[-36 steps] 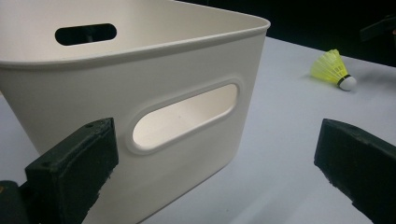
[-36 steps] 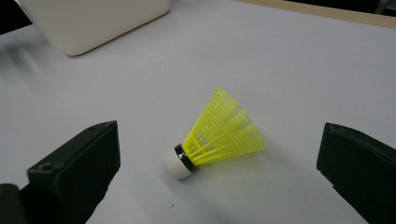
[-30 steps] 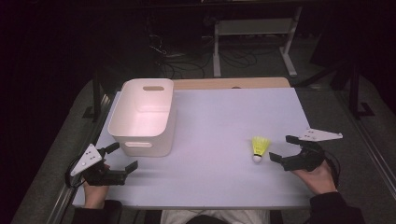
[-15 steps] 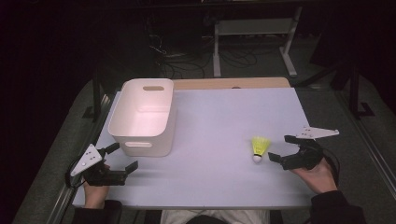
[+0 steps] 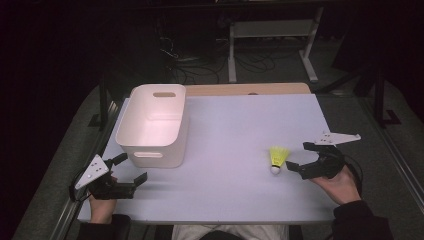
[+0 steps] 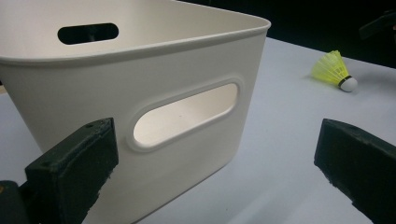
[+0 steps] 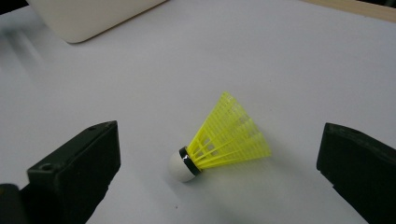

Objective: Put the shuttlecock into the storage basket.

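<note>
In the left gripper view the white bin (image 6: 140, 93) is cut off at the left edge.

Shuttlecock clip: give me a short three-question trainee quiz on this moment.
1. True or false: the right tongs are shut on the yellow shuttlecock.
2. Which end of the shuttlecock points toward the person in the high view? A) white cork B) yellow skirt
3. Fill in: the left tongs sit open just in front of the white ____, facing its handle slot.

Key:
1. False; the jaws stand wide apart, the shuttlecock lying on the table just ahead of them.
2. A
3. bin
</note>
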Available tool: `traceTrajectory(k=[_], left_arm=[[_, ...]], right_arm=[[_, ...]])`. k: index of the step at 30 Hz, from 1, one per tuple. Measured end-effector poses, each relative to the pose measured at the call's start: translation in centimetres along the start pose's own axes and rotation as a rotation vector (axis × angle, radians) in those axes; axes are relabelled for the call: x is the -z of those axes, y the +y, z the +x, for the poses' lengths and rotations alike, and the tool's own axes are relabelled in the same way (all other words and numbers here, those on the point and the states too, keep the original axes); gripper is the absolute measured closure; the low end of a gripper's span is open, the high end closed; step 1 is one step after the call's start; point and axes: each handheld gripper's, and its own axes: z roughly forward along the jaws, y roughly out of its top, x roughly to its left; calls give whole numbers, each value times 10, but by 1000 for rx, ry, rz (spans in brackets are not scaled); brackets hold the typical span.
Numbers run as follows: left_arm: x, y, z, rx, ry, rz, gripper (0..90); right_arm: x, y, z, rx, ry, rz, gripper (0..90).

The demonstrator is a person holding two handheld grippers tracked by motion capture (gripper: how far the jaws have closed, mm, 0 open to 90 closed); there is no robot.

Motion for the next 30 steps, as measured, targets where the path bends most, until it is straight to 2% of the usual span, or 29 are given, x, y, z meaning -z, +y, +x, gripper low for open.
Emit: traceTrajectory(k=[7,9,12,17,30], left_arm=[[0,0,0,0,0,0,0],[0,0,0,-1,-1,0,0],[0,0,0,0,0,0,0],[0,0,0,0,0,1,0],[0,0,0,-2,-2,2,0]], right_arm=[[-3,6,1,6,1,25,5],[-3,7,0,8,-1,30,51],[-3,8,0,7,-9,31,68],[-2,10,-6,-11,-6,26,108],[-2,16,-16,-19,-15,45,132]])
